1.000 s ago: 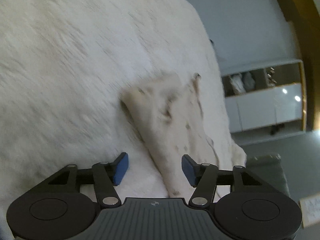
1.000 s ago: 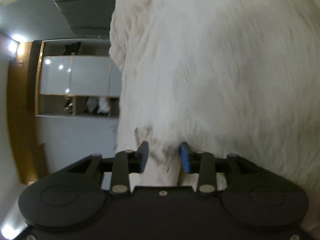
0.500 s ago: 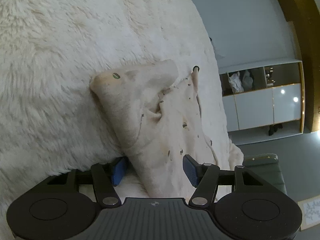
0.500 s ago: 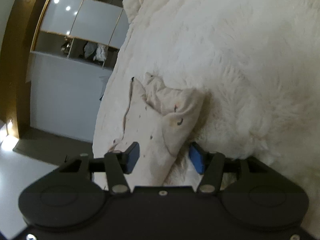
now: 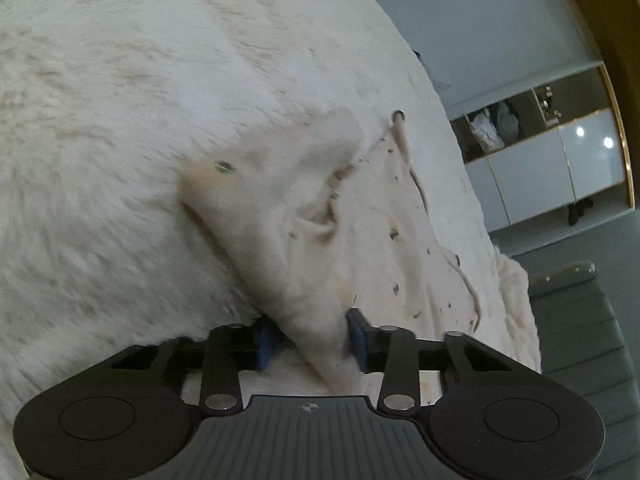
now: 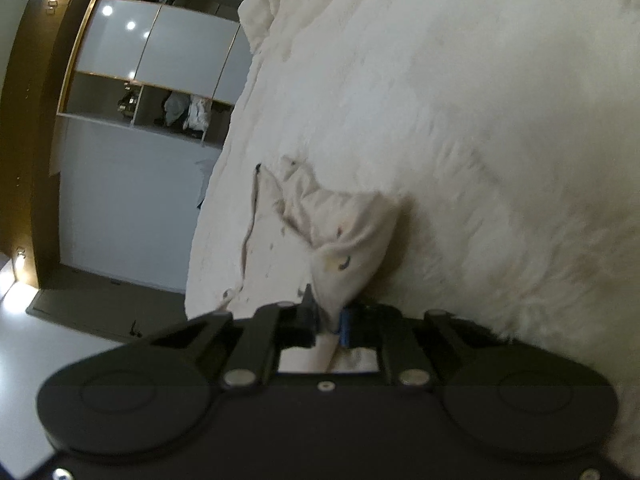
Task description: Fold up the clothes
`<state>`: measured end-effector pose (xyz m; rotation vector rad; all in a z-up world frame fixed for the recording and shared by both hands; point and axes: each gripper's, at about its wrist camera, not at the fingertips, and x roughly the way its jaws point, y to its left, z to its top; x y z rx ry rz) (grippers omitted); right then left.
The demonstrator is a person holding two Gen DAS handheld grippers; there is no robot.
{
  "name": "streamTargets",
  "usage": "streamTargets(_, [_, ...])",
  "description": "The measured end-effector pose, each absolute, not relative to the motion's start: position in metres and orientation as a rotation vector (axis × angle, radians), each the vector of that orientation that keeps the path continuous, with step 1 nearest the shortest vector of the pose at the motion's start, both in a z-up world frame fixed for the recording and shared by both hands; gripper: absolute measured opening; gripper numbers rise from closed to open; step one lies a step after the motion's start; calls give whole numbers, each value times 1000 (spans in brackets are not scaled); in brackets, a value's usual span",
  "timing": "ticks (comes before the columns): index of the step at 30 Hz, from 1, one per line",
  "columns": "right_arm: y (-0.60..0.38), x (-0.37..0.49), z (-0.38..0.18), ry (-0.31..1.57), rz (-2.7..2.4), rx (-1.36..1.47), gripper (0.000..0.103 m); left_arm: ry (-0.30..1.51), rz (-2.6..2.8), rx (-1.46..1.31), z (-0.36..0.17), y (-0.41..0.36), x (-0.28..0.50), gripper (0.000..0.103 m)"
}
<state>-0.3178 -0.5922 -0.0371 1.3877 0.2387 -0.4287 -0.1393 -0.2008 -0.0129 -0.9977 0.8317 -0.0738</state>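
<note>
Two tools clamped on one garment: left tool (image 5: pixel 310 340) just closed onto a thick fold of the cream speckled garment (image 5: pixel 360 216), blue pads (image 5: pixel 357 338) pressing either side of it; right tool (image 6: pixel 328 322) just closed almost fully together on a thin pinched corner of the same garment, cloth caught between the pads. Garment lying on the fluffy white bed cover (image 5: pixel 120 120), spread ahead of both tools and bunched right at their tips. Best done now, judging by the task: raise both held edges together and level, keep the cloth taut between the grips, carry the edge over to meet the far side, and lower it flat before letting go; lifting one side first would likely twist the fold. Worth watching for bed cover fibres caught in the left grip, since that tool bites close to the pile. Left wrist view: broad garment panel with dark specks, a drawstring with its dark tip (image 5: pixel 398 115), cabinet (image 5: pixel 560 168) off beyond the tool's right. Right wrist view: sharply peaked corner just ahead of the tips, cabinet off to the left instead.
</note>
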Motion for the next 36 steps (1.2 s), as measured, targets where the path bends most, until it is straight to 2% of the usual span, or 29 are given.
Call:
streamTargets(9, [-593, -333, -44, 210, -471, 1413, 9, 776, -6, -1081, -9, -171, -139, 22])
streamTargets(26, [-598, -324, -41, 193, -500, 1419, 8, 781, 10, -889, 10, -166, -155, 22])
streamTargets(29, [-576, -369, -33, 191, -508, 1419, 8, 786, 7, -852, 11, -168, -153, 22])
streamTargets(36, [-566, -378, -34, 191, -517, 1409, 8, 790, -3, -811, 13, -170, -150, 22])
